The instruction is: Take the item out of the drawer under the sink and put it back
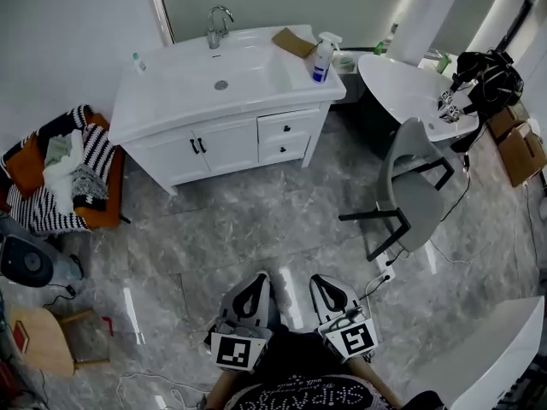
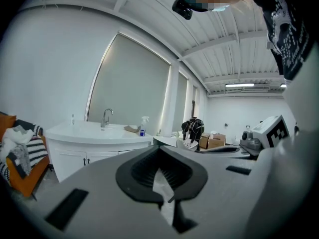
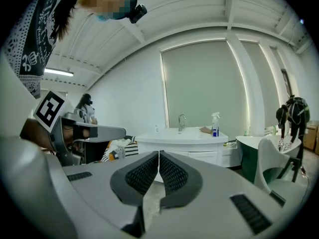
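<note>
A white sink cabinet stands across the grey marble floor by the far wall. It has two doors and, at its right, two small drawers, both closed. The cabinet also shows far ahead in the left gripper view and the right gripper view. On its top are a faucet and a spray bottle. My left gripper and right gripper are held side by side low in the head view, far from the cabinet. Both are shut, tips meeting, with nothing between them.
A grey chair and a round white table stand right of the cabinet. An orange seat with striped clothes is at the left, a wooden stool lower left. Cardboard boxes and floor cables lie at the right.
</note>
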{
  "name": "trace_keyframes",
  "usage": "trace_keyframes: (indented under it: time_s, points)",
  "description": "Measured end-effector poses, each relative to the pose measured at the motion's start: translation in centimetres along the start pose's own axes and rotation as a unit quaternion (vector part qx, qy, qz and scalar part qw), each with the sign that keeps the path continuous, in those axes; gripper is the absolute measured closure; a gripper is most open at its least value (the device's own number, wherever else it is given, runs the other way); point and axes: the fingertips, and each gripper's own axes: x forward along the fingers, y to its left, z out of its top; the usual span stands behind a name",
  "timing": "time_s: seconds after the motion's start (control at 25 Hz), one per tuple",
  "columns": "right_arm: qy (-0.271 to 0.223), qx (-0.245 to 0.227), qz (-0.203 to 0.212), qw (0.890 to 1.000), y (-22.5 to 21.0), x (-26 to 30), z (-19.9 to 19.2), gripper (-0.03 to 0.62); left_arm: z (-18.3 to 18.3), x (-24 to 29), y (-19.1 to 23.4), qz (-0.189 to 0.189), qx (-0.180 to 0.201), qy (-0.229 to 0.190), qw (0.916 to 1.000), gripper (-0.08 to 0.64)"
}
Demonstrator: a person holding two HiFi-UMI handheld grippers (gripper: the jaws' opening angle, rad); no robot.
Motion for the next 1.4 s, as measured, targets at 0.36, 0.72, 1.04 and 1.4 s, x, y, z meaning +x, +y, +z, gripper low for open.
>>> trace_keyframes:
  time_s: [0.36, 0.72, 1.04, 1.4]
  points:
    - [-0.011, -0.017, -0.032, 0.999, -3.4, 8.0, 3.5, 0.572, 3.6, 6.7, 6.1, -0.025, 0.001, -0.009, 0.9996, 0.557]
    - [0.003, -0.021, -0.036, 0.999, -4.2, 11.8, 3.6, 0.572, 3.6, 9.1, 9.5, -0.031, 0.0, 0.009, 0.9995, 0.557]
    - [0.008, -0.029, -0.009, 1.0, -6.5, 15.6, 4.1, 0.572, 3.2, 12.4, 11.6, -0.01, -0.001, 0.033, 0.9994, 0.557]
    - [-0.004, -0.034, 0.009, 0.999, -16.5, 21.5, 7.1, 0.572, 6.1, 23.2, 12.1, 0.004, 0.008, 0.01, 0.9999, 0.557]
